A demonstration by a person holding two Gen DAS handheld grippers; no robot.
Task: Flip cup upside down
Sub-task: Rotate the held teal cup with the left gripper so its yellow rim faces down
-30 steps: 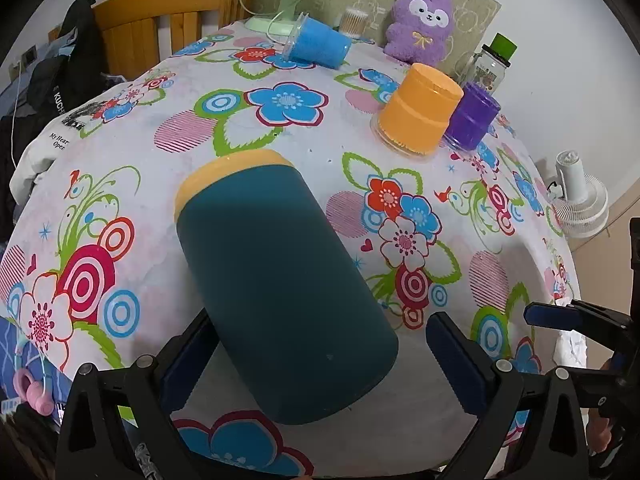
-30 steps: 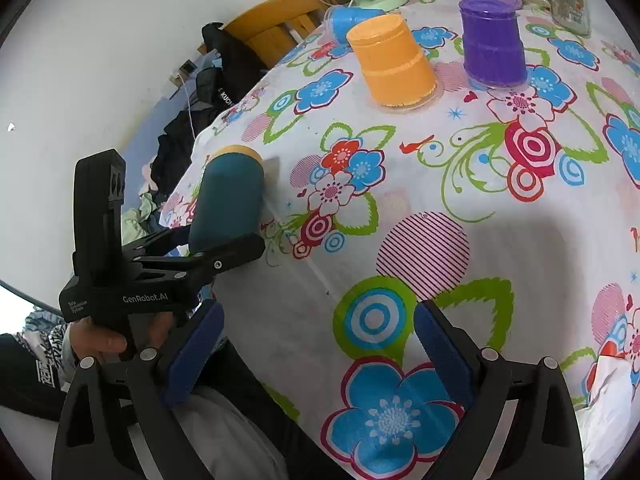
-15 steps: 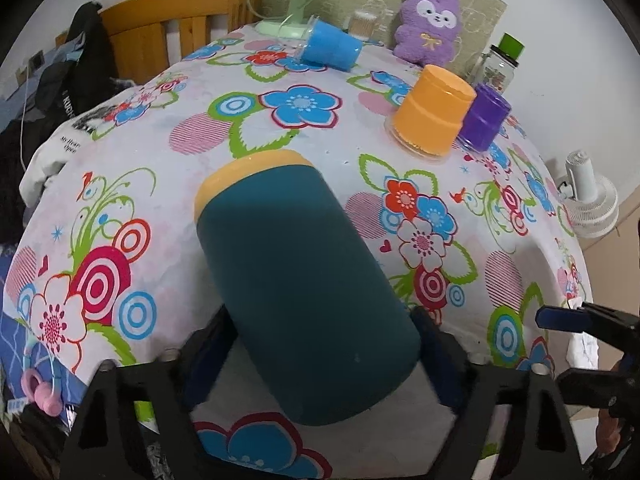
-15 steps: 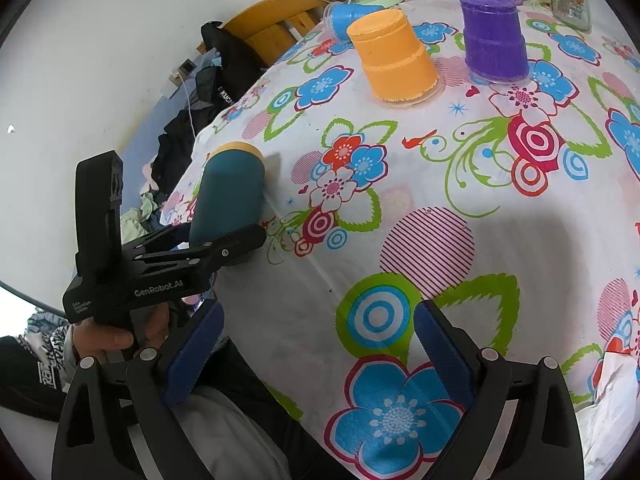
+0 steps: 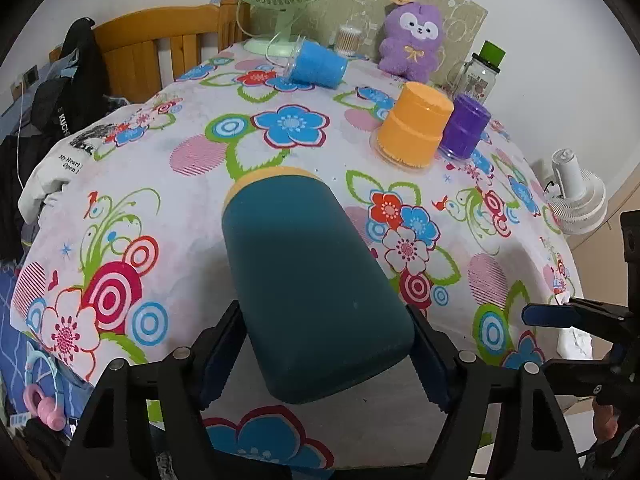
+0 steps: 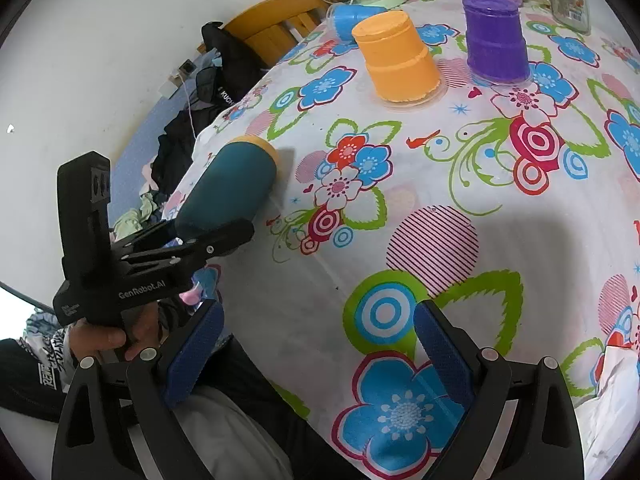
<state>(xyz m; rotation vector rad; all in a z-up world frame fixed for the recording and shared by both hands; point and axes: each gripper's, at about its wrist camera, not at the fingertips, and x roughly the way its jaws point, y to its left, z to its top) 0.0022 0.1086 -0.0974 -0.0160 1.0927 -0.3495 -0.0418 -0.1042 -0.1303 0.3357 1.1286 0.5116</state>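
Around the teal cup (image 5: 308, 280) the flowered tablecloth (image 5: 132, 200) lies bare left and right — behind it to the right stand the orange cup (image 5: 412, 130) and purple cup (image 5: 464, 126), side by side, with the tipped blue cup (image 5: 318, 65) farther back.

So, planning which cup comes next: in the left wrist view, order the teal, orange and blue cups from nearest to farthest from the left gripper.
1. Teal cup: between the left gripper's fingers.
2. Orange cup: mid-table, right, upside down.
3. Blue cup: far edge, on its side.
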